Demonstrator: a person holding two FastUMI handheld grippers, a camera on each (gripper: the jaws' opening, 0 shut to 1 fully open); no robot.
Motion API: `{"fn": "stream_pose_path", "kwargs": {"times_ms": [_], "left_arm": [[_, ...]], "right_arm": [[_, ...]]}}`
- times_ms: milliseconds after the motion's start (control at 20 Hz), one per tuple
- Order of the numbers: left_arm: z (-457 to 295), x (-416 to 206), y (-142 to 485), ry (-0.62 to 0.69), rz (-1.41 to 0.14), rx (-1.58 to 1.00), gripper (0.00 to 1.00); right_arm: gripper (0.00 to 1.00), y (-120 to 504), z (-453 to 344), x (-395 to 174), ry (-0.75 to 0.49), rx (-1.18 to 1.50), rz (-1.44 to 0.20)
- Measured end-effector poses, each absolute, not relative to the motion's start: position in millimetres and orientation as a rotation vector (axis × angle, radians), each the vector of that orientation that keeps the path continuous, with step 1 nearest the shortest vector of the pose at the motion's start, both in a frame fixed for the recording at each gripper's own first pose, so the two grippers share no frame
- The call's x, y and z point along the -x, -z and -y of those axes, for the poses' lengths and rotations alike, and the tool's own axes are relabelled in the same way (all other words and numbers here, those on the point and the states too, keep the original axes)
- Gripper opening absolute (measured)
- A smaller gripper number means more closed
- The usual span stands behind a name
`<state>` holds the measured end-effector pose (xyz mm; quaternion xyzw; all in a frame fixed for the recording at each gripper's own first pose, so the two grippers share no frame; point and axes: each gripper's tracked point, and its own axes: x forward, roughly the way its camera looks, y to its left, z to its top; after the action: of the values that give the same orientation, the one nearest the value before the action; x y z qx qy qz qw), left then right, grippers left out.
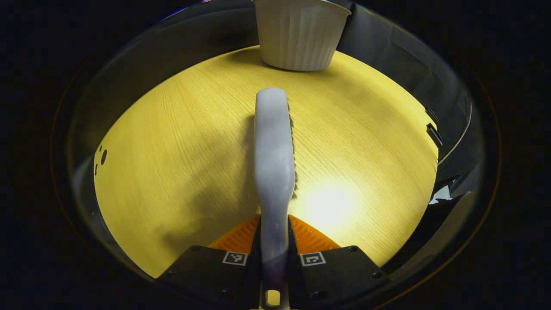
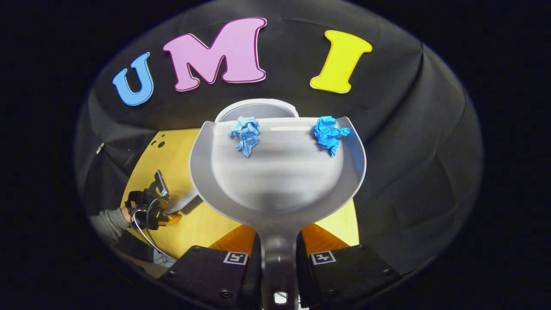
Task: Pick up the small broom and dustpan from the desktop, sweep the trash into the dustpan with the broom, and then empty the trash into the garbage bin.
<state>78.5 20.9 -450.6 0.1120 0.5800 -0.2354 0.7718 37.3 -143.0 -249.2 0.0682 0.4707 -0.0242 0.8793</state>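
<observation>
Clamped between the two fingers of the right claw (image 2: 279,258) is the stem of a pale grey plastic dustpan (image 2: 280,172), both fingers pressing on its handle at the bottom of the right gripper view. That dustpan is held up off the yellow wood-grain table (image 2: 181,159), its wide scoop reaching toward the far end, where its front lip sits over the open mouth of a white round garbage bin (image 2: 258,110). Two crumpled balls of blue paper lie at the lip: a lighter blue paper ball (image 2: 245,134) on the view's left and a deeper blue paper ball (image 2: 329,133) on its right, well apart from each other.

In the left gripper view, the left claw (image 1: 274,258) is closed the same way on the handle of a pale grey small broom (image 1: 273,163), which runs straight ahead just above the table, dark bristles showing along its right edge. Beyond its tip stands the bin, ribbed on its outside wall and upright at the table's far edge.

Farther off in the right gripper view, the left claw appears low at the left, held by a hand with a grey sleeve (image 2: 107,221), the broom's handle slanting out from it over the table.
</observation>
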Motion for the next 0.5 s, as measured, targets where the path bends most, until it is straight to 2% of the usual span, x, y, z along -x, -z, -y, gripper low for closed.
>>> {"fn": "stream_pose_path", "kwargs": {"times_ms": [150, 200, 300, 500], "left_arm": [[-20.0, -79.7, 451.1, 0.501, -1.252, -0.234, 0.3], [-19.8, -79.6, 451.9, 0.503, -1.251, -0.235, 0.3], [-19.6, -80.8, 451.7, 0.507, -1.25, -0.237, 0.3], [-19.2, -82.0, 452.5, 0.498, -1.244, -0.231, 0.3]], "right_arm": [[0.38, 241.0, 169.8, -68.1, 0.068, -0.039, -0.994], [0.41, 239.5, 176.5, -78.8, 0.067, 0.017, -0.994], [0.38, 237.6, 189.0, -99.3, 0.067, 0.121, -1.001], [0.38, 244.7, 204.6, -124.6, 0.043, 0.267, -1.05]]}}
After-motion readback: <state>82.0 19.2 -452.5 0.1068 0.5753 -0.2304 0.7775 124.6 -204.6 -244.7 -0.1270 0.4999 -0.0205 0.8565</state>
